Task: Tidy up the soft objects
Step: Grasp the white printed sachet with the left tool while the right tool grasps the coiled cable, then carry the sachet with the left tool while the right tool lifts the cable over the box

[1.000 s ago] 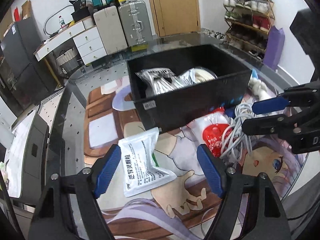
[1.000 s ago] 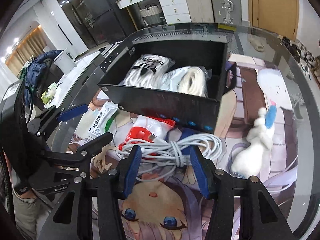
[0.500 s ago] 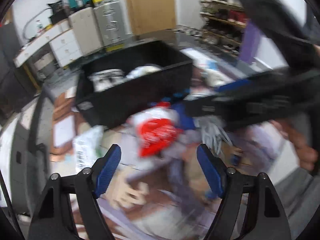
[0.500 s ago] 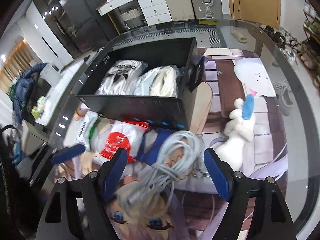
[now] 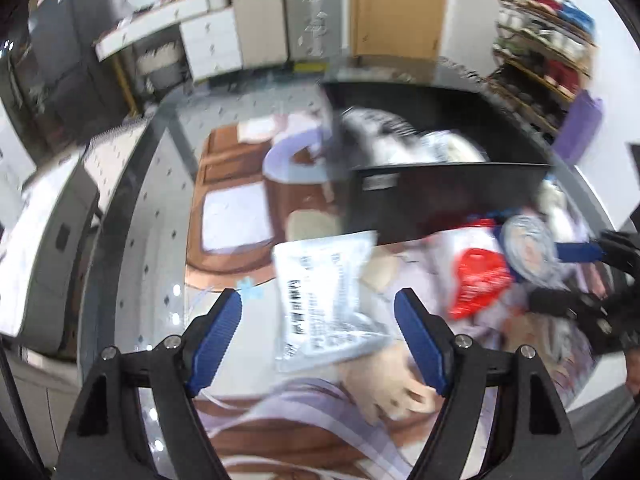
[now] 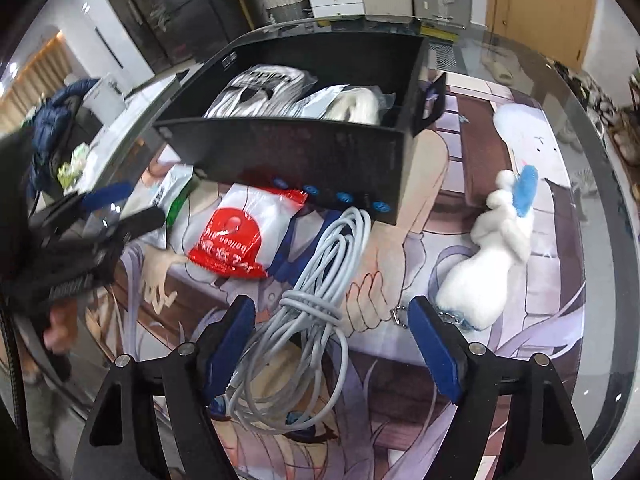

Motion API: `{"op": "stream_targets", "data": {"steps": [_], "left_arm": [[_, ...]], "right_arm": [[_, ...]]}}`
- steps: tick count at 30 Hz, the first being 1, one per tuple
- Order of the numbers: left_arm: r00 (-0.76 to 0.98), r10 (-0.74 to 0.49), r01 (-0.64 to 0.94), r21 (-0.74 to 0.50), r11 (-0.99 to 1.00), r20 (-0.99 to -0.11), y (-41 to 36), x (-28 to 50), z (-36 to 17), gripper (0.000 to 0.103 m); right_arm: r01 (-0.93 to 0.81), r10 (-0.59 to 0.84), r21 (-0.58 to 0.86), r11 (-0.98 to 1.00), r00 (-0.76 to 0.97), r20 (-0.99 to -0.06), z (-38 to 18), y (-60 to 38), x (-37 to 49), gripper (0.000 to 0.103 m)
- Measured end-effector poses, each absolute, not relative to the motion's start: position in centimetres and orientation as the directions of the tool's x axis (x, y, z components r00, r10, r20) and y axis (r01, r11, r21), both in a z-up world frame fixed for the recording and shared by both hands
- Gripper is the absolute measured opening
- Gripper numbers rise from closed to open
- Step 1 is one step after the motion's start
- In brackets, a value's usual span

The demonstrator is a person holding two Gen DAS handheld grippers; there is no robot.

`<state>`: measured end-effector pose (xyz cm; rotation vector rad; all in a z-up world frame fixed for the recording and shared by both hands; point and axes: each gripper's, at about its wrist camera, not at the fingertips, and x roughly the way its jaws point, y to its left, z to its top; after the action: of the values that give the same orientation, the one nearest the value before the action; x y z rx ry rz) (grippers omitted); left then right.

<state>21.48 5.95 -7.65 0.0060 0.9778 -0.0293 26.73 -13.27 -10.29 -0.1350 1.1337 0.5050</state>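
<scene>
Both grippers gape wide, holding nothing: left gripper (image 5: 318, 338) over a white packet (image 5: 324, 296), right gripper (image 6: 332, 338) over a coiled cable (image 6: 316, 300) near the black box (image 6: 304, 160)

A round glass table (image 6: 568, 92) carries a printed anime mat (image 6: 500, 264) that covers most of its top. On the mat stands a black open box (image 6: 304, 160). In front of the box lie a white packet with a red label (image 6: 236, 240), a coiled grey cable (image 6: 316, 300), a white pouch with printed text (image 5: 324, 296) and a white plush toy with a blue part (image 6: 492, 256).
</scene>
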Motion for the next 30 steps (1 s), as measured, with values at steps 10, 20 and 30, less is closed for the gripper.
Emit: {"op": "stream_targets", "data": {"steps": [10, 20, 30], "left_arm": [[0.518, -0.040, 0.065, -0.008, 0.998, -0.855, 4.7, 21.9, -9.2, 0.049], [0.509, -0.069, 0.152, 0.010, 0.988, -0.858, 2.6, 20.0, -7.9, 0.031], [0.519, -0.110, 0.181, -0.017, 0.983, -0.847, 2.3, 19.2, -6.7, 0.029]], "right_arm": [[-0.518, 0.276, 0.065, 0.853, 0.342, -0.899, -10.4, -12.0, 25.5, 0.036], [-0.540, 0.310, 0.088, 0.837, 0.336, -0.889, -9.8, -12.5, 25.3, 0.034], [-0.551, 0.290, 0.052, 0.833, 0.356, -0.888, -9.5, -12.2, 24.7, 0.035]]}}
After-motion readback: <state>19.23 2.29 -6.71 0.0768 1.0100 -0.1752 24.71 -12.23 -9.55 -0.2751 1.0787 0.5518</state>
